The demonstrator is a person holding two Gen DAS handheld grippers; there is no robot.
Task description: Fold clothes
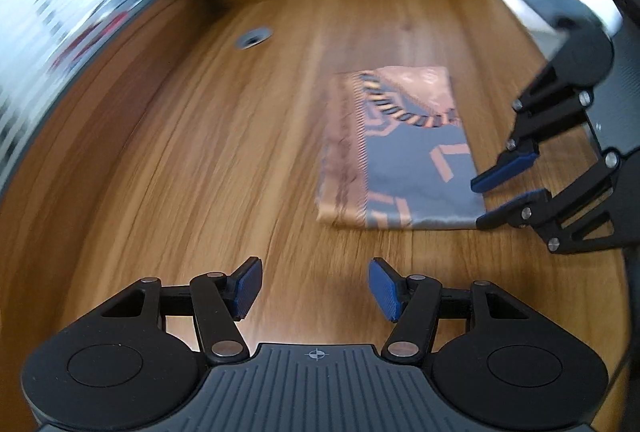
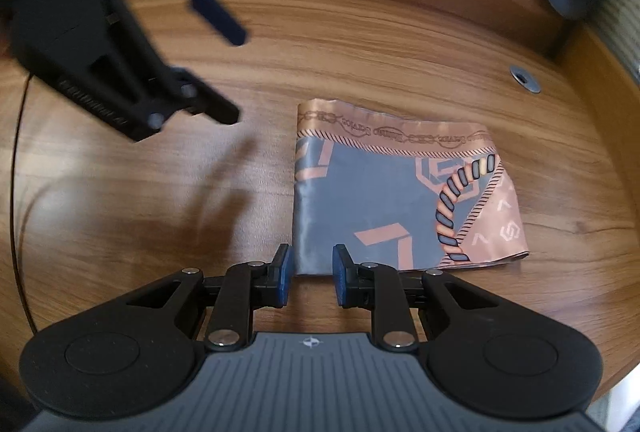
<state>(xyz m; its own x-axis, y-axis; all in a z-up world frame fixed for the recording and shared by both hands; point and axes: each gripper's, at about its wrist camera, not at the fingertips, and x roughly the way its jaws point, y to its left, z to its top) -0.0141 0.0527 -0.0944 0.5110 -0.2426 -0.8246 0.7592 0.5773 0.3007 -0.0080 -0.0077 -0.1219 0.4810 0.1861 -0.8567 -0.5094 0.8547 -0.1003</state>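
Both tongs released: left tongs point(image 1: 312, 286) clear; right tongs point(image 2: 308, 278) straddling folded scarf point(image 2: 396, 191) edge; long axis across table point(image 2: 360, 43).

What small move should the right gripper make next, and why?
Probably ease the right gripper forward and close on the scarf's near edge: its jaws are open with that corner between them. The left gripper is open, off the cloth.
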